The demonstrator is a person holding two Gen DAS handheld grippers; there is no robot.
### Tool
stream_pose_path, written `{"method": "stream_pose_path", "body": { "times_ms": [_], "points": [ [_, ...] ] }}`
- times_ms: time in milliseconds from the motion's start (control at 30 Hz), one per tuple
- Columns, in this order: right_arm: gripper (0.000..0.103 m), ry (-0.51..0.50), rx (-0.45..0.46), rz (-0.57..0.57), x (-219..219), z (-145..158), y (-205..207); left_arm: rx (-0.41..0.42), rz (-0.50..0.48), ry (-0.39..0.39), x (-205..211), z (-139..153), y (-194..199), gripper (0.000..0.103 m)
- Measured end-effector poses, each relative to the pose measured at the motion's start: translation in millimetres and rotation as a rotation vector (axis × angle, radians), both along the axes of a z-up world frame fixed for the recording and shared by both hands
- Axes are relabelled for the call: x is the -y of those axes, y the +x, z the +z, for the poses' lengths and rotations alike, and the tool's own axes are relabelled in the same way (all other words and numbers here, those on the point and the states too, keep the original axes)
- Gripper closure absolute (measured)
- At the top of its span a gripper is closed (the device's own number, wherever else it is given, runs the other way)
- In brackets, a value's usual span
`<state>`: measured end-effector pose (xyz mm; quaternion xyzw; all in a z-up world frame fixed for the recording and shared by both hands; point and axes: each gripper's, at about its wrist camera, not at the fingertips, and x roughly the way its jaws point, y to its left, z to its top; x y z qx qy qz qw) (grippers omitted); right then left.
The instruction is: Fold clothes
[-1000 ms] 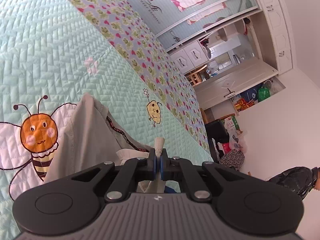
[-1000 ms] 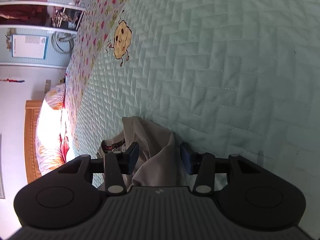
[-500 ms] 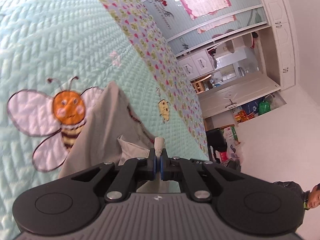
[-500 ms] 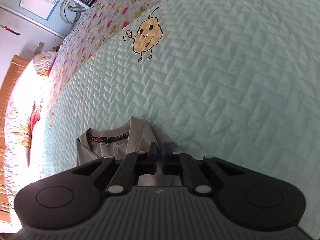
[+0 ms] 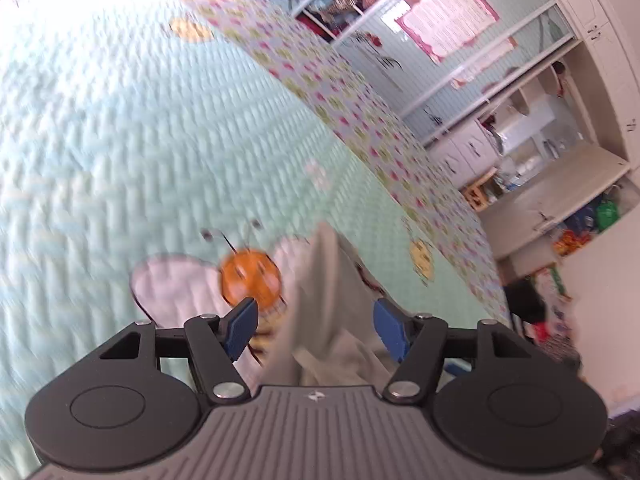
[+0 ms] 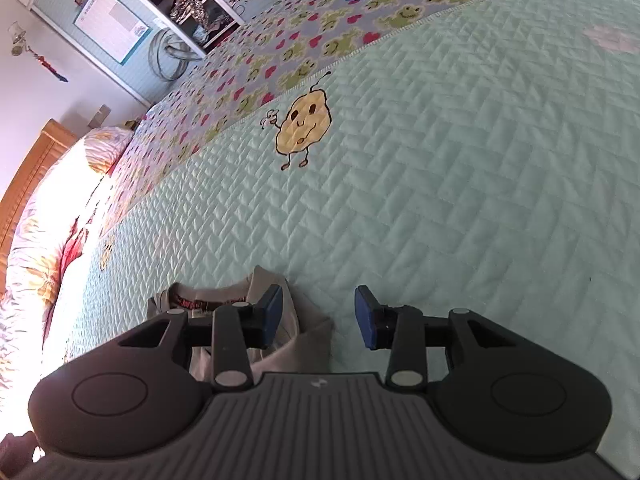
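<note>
Change: both claws were pinched shut on grey cloth half a second ago; their jaws have just been opening, and the cloth is free of the pads.
Left claw (image 5: 314, 330): jaws stand wide apart. The grey garment (image 5: 332, 312) rises as a soft ridge in the gap between them, but neither blue pad presses on it. This view is blurred, so whether the cloth brushes the right-hand pad is hard to say.
Right claw (image 6: 318, 316): jaws parted, gripping nothing. One pad sits over the garment's edge (image 6: 288, 332); the other hangs over bare quilt.
Garment: a grey piece with a dark, red-lettered collar band (image 6: 208, 302), lying bunched on the bed's quilt (image 6: 460, 200), partly covering the bee picture (image 5: 250, 276) in the left view. It sits toward the near edge of the bed, well apart from the frog-and-heart border (image 6: 320, 40) on the far side.
Surroundings: pillows (image 6: 48, 208) lie at the head of the bed against a wooden headboard (image 6: 28, 168).
Meaning for the task: the release looks like the end of a placing or fold move. The garment seems rumpled rather than flat, so I judge the folding as unfinished.
Next need: probably fresh grips on corners or an edge, then smoothing the ridge flat.
Risk: the loose ridge could slump and undo the fold.
</note>
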<state>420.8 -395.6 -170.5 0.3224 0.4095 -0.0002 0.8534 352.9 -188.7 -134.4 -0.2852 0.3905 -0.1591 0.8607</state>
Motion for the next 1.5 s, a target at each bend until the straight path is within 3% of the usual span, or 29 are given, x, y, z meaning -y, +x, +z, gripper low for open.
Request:
{"method": "stream_pose_path", "body": {
  "times_ms": [100, 167, 300, 400, 500, 600, 633, 667, 733, 900, 1033, 1100, 1167, 1233, 1367, 1400, 1467, 1500],
  "points": [
    [0.062, 0.04, 0.011, 0.032, 1.1, -8.8, -12.0, -0.012, -0.059, 0.086, 8.9, -3.9, 27.4, 0.037],
    [0.062, 0.087, 0.019, 0.04, 1.6, -14.4, -16.8, -0.074, -0.125, 0.141, 23.4, -18.0, 50.3, 0.037],
    [0.062, 0.207, 0.021, -0.03, 9.4, -27.2, -18.8, -0.155, -0.158, 0.138, 42.4, -41.5, 84.2, 0.037],
    [0.06, 0.368, -0.009, -0.095, 28.0, -43.0, -11.5, -0.139, -0.149, 0.137, 50.9, -43.6, 95.3, 0.037],
    [0.061, 0.468, -0.037, -0.1, 41.2, -53.3, -5.7, -0.138, -0.146, 0.132, 54.9, -47.2, 96.7, 0.037],
    [0.07, 0.497, -0.048, -0.087, 46.7, -58.4, -3.2, -0.123, -0.152, 0.147, 57.8, -50.4, 95.3, 0.037],
    [0.078, 0.512, -0.051, -0.094, 49.1, -61.6, -2.7, -0.114, -0.152, 0.151, 58.7, -50.6, 95.6, 0.037],
    [0.089, 0.52, -0.058, -0.101, 51.2, -64.7, -2.0, -0.107, -0.152, 0.154, 59.8, -50.6, 95.1, 0.036],
    [0.103, 0.525, -0.069, -0.109, 53.2, -70.5, -1.8, -0.097, -0.153, 0.16, 61.3, -50.9, 94.7, 0.035],
    [0.103, 0.532, -0.053, -0.078, 51.6, -72.2, 1.9, -0.076, -0.158, 0.172, 66.2, -50.3, 95.9, 0.032],
    [0.099, 0.563, -0.049, -0.059, 53.1, -71.7, 4.5, -0.07, -0.16, 0.179, 68.3, -49.8, 95.9, 0.03],
    [0.092, 0.575, -0.047, -0.049, 53.5, -70.7, 5.2, -0.063, -0.161, 0.185, 69.6, -49.9, 95.4, 0.03],
    [0.074, 0.611, -0.035, -0.045, 57.9, -69.0, 5.9, -0.056, -0.165, 0.189, 71.1, -50.0, 95.0, 0.028],
    [0.064, 0.617, -0.028, -0.026, 57.8, -64.8, 8.7, -0.048, -0.173, 0.196, 72.5, -50.1, 94.5, 0.027],
    [0.063, 0.565, -0.029, 0.007, 54.7, -56.4, 11.4, -0.056, -0.165, 0.199, 72.7, -45.5, 94.7, 0.03],
    [0.065, 0.554, -0.024, 0.007, 54.7, -55.6, 10.5, -0.053, -0.154, 0.198, 72.5, -42.7, 93.9, 0.031],
    [0.087, 0.518, -0.008, -0.006, 55.4, -55.8, 6.1, -0.02, -0.144, 0.222, 75.3, -34.0, 89.5, 0.034],
    [0.094, 0.5, 0.001, -0.012, 55.8, -55.9, 4.0, 0.006, -0.138, 0.255, 78.9, -27.8, 85.8, 0.034]
  ]
}}
